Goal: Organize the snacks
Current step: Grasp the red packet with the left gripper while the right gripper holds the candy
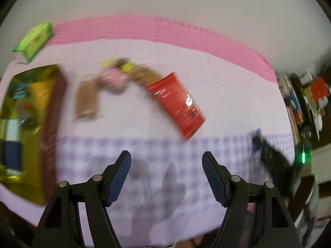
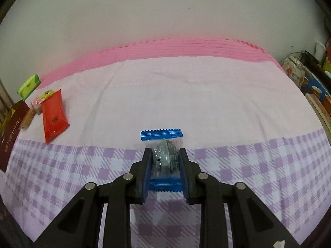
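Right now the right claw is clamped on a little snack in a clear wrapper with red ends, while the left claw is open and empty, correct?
Nearly. The wrapper's ends are blue, not red: the right wrist view shows the right claw clamped on a clear-wrapped snack with blue serrated ends. The rest stands: in the left wrist view the left claw is open and empty.

Bed w/ pale pink cloth (image 2: 186, 95), purple-check band at near edge, pink mat (image 2: 186, 47) along the wall side. Lying on it at left: red packet (image 2: 54, 115), green packet (image 2: 29, 86), maroon box (image 2: 12, 132), small wrapped snacks (image 1: 115, 76) (blurred, can't ID).
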Tool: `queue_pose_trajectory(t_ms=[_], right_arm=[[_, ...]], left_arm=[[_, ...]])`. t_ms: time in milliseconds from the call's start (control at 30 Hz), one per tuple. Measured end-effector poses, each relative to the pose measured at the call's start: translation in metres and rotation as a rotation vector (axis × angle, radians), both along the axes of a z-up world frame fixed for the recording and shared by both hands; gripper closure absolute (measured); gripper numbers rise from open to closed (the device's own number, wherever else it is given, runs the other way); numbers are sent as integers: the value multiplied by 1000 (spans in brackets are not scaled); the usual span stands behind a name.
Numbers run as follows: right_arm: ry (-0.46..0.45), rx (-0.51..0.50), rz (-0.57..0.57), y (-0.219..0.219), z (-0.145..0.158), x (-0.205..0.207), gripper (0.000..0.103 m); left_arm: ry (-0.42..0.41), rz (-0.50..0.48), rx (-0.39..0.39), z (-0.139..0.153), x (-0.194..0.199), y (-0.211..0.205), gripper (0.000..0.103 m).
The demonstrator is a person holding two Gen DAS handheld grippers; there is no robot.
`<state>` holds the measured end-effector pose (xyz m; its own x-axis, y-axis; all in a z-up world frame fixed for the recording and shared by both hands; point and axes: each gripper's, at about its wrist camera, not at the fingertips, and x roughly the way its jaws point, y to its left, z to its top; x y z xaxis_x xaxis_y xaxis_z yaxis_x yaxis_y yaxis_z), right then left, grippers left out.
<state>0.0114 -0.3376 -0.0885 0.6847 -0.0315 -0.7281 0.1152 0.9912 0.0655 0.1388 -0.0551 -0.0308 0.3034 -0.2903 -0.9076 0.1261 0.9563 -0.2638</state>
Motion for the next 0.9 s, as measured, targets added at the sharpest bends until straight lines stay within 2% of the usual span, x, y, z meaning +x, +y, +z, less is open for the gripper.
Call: queue_pose_trajectory(t_ms=[133, 267, 367, 500, 667, 733, 767, 867, 900], right_arm=[[-4, -27, 62, 13, -3, 3, 79], [-27, 24, 94, 6, -1, 1, 79], [-37, 64, 99, 3, -1, 1, 79], [-51, 80, 120, 3, 1, -4, 79], [-56, 106, 118, -1, 0, -6, 78], [-54, 112, 121, -1, -1, -2, 78], [-53, 113, 120, -1, -1, -2, 78], [-48, 118, 118, -4, -3, -1, 78], [-47, 121, 115, -5, -3, -1, 78]], left_arm=[[116, 81, 49, -31, 45, -40, 32], [149, 200, 54, -47, 68, -50, 32], [156, 259, 79, -52, 78, -56, 32], [149, 284, 138, -56, 90, -69, 32], [172, 337, 167, -69, 101, -80, 32], [149, 355, 176, -72, 101, -84, 32], [136, 360, 176, -72, 99, -85, 34], [101, 356, 195, -70, 86, -84, 59], [94, 346, 175, -69, 78, -82, 60]])
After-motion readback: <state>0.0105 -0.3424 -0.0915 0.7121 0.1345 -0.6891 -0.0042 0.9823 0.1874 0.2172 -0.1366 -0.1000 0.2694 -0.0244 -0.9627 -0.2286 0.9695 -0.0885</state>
